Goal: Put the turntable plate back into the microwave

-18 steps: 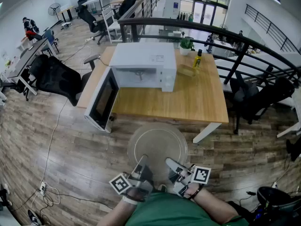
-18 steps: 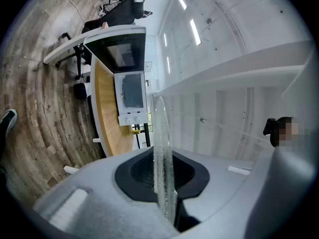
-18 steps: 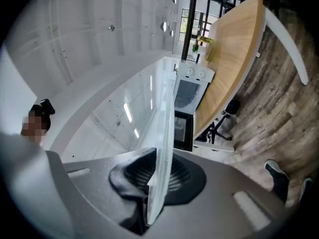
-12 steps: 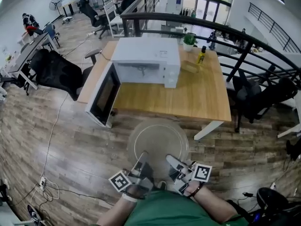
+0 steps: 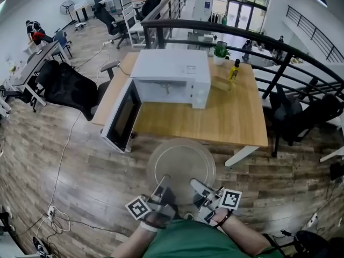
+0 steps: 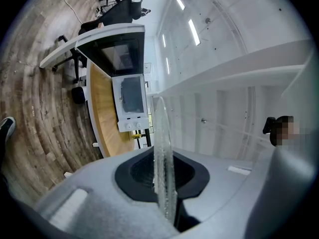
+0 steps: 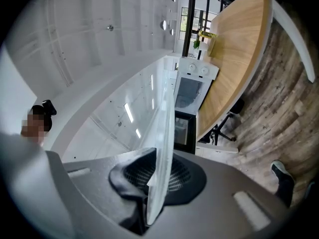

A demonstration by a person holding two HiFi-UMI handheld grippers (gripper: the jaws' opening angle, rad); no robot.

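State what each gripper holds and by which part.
Both hold the glass turntable plate by its near rim: the left gripper clamps the rim's left side, the right gripper its right side.

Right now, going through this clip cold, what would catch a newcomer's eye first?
The clear glass turntable plate is held flat low in the middle of the head view. Its near rim is clamped by the left gripper and the right gripper. Beyond it, the white microwave stands on the wooden table with its door swung wide open on the picture's left.
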